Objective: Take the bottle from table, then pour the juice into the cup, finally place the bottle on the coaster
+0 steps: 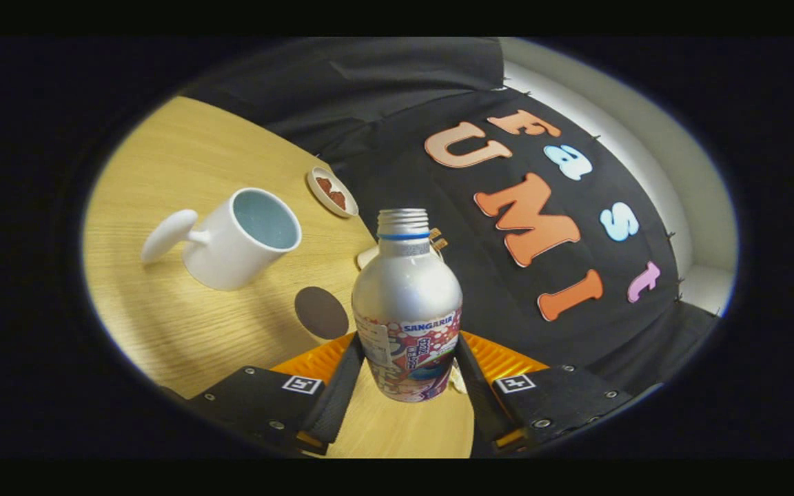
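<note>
A silver bottle (405, 296) with a bare threaded neck, a blue ring and a colourful label stands between my fingers. My gripper (408, 358) is shut on the bottle's labelled lower half, one finger on each side. To the left, beyond the fingers, a white cup (238, 241) with a rounded handle sits on the wooden table (183, 158), its pale blue inside showing. A dark brown round coaster (321, 312) lies flat on the table just left of the bottle, between it and the cup. The whole scene looks tilted.
A small white dish (332, 192) holding brown pieces sits past the cup near the table's far edge. A small white object (367, 256) shows partly behind the bottle's shoulder. The black cloth wall rises right behind the table.
</note>
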